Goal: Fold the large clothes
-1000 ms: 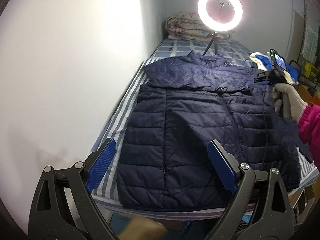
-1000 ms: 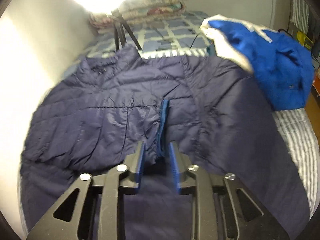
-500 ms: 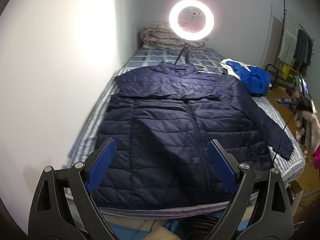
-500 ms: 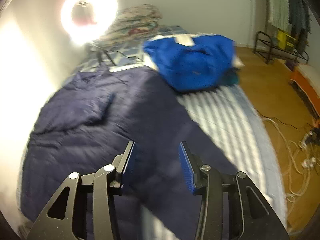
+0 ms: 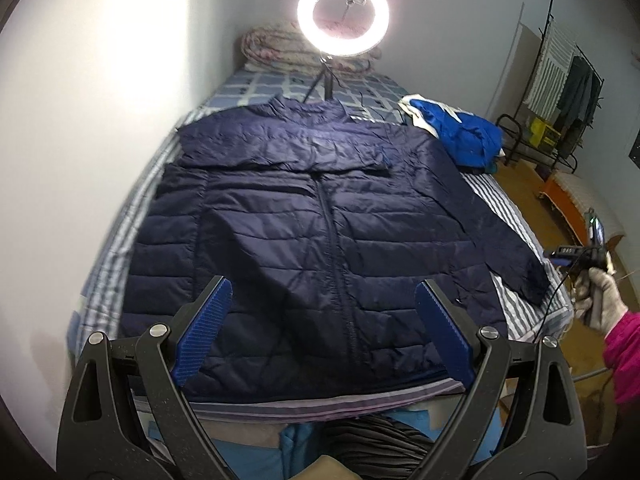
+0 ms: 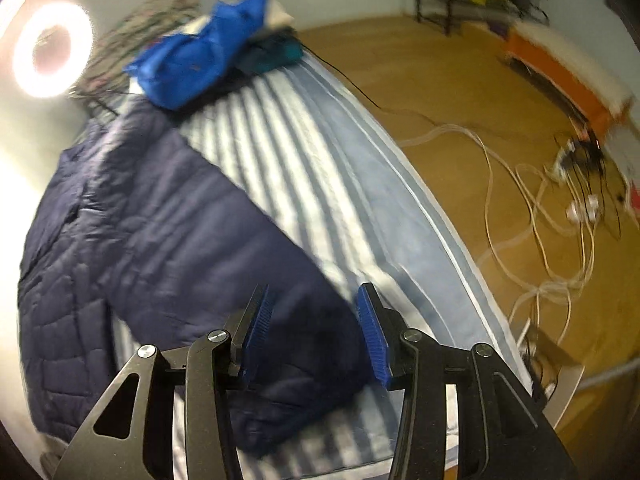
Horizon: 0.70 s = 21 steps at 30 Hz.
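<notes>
Navy quilting fills the left wrist view: the jacket point(image 5: 320, 240) lies front up and zipped on the striped bed point(image 5: 516, 208), collar toward the ring light point(image 5: 343, 20), hem at the near edge. One sleeve is already folded across the chest, just below the collar, while the other sleeve point(image 5: 496, 232) runs out straight toward the bed's right edge. By my reading the fold is barely begun; that sleeve, the sides and the hem-to-collar fold are all left. The left tool point(image 5: 320, 332) hovers above the hem, level and pointing up the jacket's length, its jaws spread wide with nothing between them. At the right edge a gloved right hand point(image 5: 600, 300) grips its own tool's handle, held off the bed's side and clear of the cloth. A blue garment point(image 5: 464, 136) sits heaped beyond the outstretched sleeve.

From the right wrist, the picture is smeared, so details are loose. The right tool point(image 6: 316, 336) points down at the cuff end of the sleeve point(image 6: 224, 240), its jaws parted to a middling gap on either side of the cloth; they seem to hang just above it, not pinching, though the blur makes contact hard to rule out. Past the bed's edge, floor point(image 6: 460, 80) and a tangle of cables point(image 6: 560, 208) show.
</notes>
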Available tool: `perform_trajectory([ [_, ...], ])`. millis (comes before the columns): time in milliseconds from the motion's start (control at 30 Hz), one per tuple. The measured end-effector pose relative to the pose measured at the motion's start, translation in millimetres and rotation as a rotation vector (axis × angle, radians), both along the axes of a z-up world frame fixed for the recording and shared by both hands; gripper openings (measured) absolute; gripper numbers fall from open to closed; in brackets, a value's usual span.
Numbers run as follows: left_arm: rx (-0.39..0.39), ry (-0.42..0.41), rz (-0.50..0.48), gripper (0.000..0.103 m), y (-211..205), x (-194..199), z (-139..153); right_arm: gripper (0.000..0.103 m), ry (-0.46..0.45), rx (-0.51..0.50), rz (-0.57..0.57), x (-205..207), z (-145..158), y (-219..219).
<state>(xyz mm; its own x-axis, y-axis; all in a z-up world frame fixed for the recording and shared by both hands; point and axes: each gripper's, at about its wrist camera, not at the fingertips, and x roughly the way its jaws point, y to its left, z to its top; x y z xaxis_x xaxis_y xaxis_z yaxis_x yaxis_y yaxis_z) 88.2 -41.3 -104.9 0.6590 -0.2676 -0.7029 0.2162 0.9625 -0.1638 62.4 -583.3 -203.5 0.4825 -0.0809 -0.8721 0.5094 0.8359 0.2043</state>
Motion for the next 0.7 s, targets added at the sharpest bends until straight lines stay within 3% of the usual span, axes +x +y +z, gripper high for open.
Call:
perform_trajectory([
  [333, 0.030, 0.026, -0.065, 0.089, -32.9, 20.2, -11.7, 0.043, 0.025, 0.140, -0.034, -26.1, -36.6, -7.4],
  [400, 0.042, 0.033, -0.080, 0.081, -38.3, 22.9, -15.3, 0.043, 0.017, 0.156, -0.026, -29.8, -37.8, -4.7],
  [500, 0.056, 0.040, -0.099, 0.073, -43.5, 29.2, -20.4, 0.006, 0.008, 0.173, -0.008, -32.2, -34.5, -0.3],
  [600, 0.058, 0.043, -0.107, 0.064, -43.3, 36.5, -21.9, 0.006, -0.035, 0.169, 0.009, -30.5, -17.6, 6.9],
  [700, 0.045, 0.037, -0.099, 0.063, -37.1, 45.2, -20.8, 0.005, -0.114, 0.178, 0.052, -25.8, 12.4, 23.9],
])
